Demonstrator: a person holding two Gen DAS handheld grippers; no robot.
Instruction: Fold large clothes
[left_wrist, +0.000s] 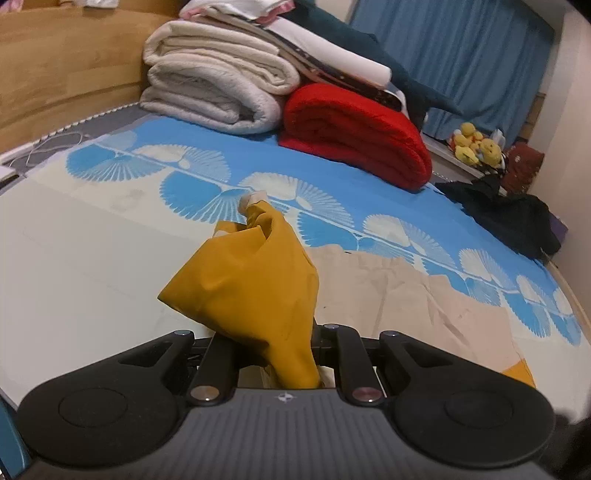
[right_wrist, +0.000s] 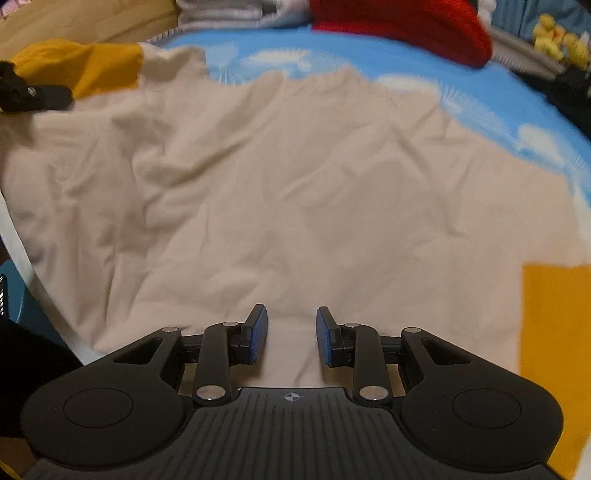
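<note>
A large beige garment (right_wrist: 295, 177) with mustard-yellow sleeves lies creased and spread on the blue-and-white bedsheet (left_wrist: 258, 155). My left gripper (left_wrist: 277, 343) is shut on one yellow sleeve (left_wrist: 251, 280), which bunches up in a cone and hides the fingers. The right wrist view shows that same gripper (right_wrist: 33, 94) at the far upper left, lifting the sleeve (right_wrist: 92, 66) off the bed. My right gripper (right_wrist: 291, 332) hovers open low over the beige body, blue pads (right_wrist: 258, 325) apart with nothing between them. The other yellow sleeve (right_wrist: 554, 332) lies flat at the right edge.
Folded cream blankets (left_wrist: 218, 85) and a red blanket (left_wrist: 358, 133) are stacked at the head of the bed by the wooden headboard (left_wrist: 66, 66). Dark clothes (left_wrist: 509, 218) lie at the bed's right edge, near yellow plush toys (left_wrist: 476, 147). A white cable (left_wrist: 55, 144) lies far left.
</note>
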